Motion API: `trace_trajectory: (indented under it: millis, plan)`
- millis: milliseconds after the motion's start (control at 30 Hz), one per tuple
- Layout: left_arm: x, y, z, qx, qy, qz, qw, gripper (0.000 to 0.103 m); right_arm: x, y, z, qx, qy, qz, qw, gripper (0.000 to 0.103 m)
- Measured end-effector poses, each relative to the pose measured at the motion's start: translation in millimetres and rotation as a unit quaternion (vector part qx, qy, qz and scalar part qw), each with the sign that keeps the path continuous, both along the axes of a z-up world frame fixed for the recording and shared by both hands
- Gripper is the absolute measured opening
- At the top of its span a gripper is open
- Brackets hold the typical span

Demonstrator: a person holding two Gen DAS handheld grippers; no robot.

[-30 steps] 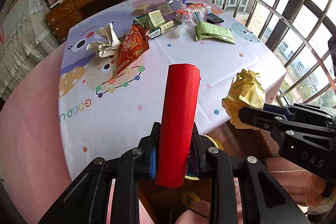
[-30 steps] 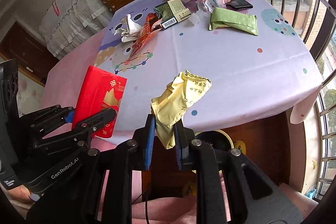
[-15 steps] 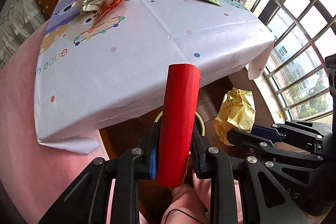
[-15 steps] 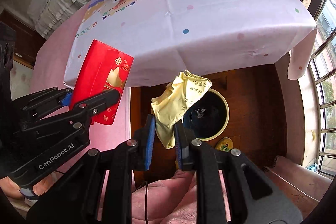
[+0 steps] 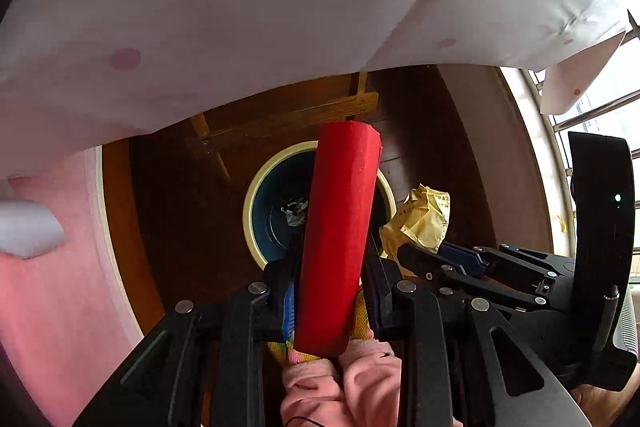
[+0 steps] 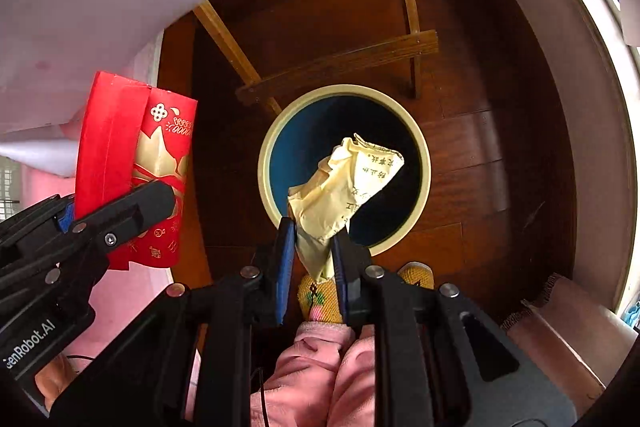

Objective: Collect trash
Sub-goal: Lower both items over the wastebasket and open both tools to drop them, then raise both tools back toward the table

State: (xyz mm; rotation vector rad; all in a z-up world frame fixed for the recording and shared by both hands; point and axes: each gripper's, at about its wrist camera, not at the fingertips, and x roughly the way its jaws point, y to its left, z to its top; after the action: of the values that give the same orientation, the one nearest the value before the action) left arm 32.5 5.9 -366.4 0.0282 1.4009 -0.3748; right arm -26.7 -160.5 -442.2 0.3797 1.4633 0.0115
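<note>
Both views have swung down from the tabletop to the floor under its near edge. The tabletop's litter has left view; only the cloth (image 5: 240,7) hem shows. The bin (image 6: 266,163), at the frame's bottom 1 second ago, now sits centred beneath the yellow wrapper (image 6: 344,187) and red packet (image 5: 336,235).
</note>
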Motion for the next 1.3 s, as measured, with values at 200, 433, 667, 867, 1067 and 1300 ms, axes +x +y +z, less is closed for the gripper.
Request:
trace_trajectory:
  millis: [200, 433, 667, 867, 1067, 1300]
  plan:
    - [3, -9, -62, 0.015, 0.009, 0.009, 0.9998, 0.047, 16, -15, -66, -0.005, 0.011, -0.008, 1.0, 0.021]
    - [19, 1, -80, 0.054, -0.01, 0.032, 0.998, 0.088, 19, -26, -81, 0.003, -0.001, -0.019, 1.0, 0.055]
    - [21, 9, -62, 0.053, -0.029, 0.04, 0.9974, 0.088, 19, -27, -69, 0.007, -0.015, -0.024, 1.0, 0.055]
    - [18, 13, -30, 0.049, -0.046, 0.048, 0.9966, 0.088, 16, -27, -38, 0.004, -0.034, -0.034, 0.999, 0.055]
    - [10, 21, 26, 0.045, -0.068, 0.061, 0.9948, 0.088, 11, -25, 16, 0.001, -0.052, -0.041, 0.998, 0.055]
    - [-8, 31, 125, 0.038, -0.086, 0.064, 0.9935, 0.088, -5, -23, 119, 0.009, -0.079, -0.024, 0.997, 0.055]
